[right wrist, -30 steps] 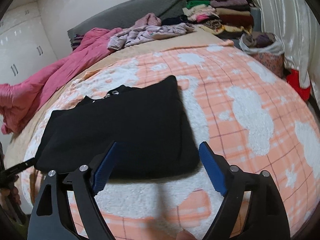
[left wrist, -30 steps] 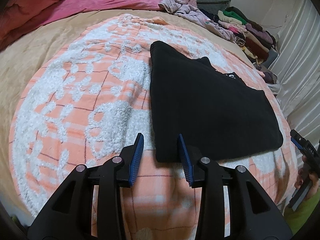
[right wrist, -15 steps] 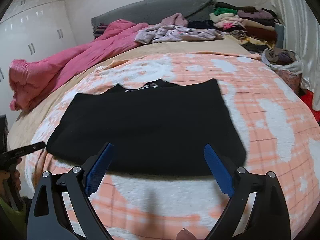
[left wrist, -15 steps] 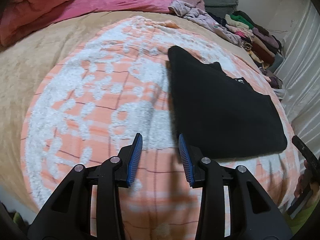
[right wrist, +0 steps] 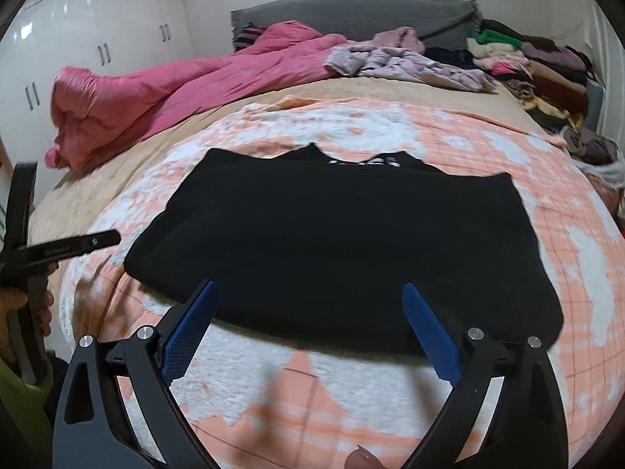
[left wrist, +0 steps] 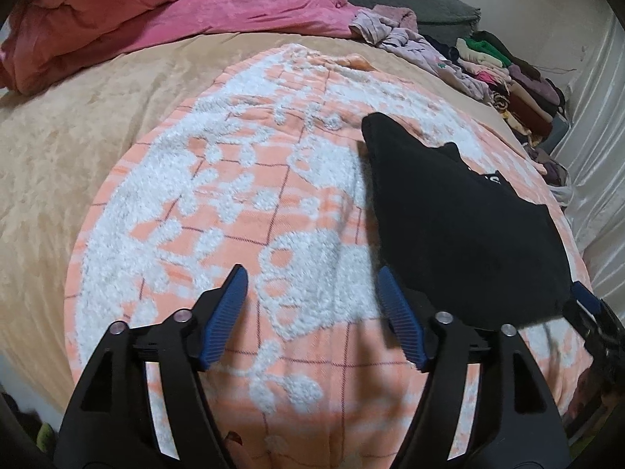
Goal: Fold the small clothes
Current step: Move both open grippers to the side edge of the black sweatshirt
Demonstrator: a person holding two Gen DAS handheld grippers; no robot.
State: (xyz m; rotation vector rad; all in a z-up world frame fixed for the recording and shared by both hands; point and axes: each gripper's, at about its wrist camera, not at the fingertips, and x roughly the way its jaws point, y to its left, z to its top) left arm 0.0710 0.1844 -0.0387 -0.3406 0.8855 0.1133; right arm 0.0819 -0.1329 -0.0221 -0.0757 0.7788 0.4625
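Right wrist view: black garment (right wrist: 343,242) lay half-folded on bed blanket (right wrist: 547,203); further folds remained. Both hand-held grippers (right wrist: 308,330) (left wrist: 312,312) gaped apart, empty.

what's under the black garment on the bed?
The black garment lies flat on the orange-and-white blanket, which shows all around it. White lettering peeks out at its far edge. Anything tucked beneath the fabric is covered.

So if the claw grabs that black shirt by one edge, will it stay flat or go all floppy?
Probably floppy: the black shirt is soft cloth lying limp on the fuzzy blanket, so a lifted edge would likely droop. It looks folded double, so the layers may slide apart. It shouldn't roll, and seems light enough for the right claw.
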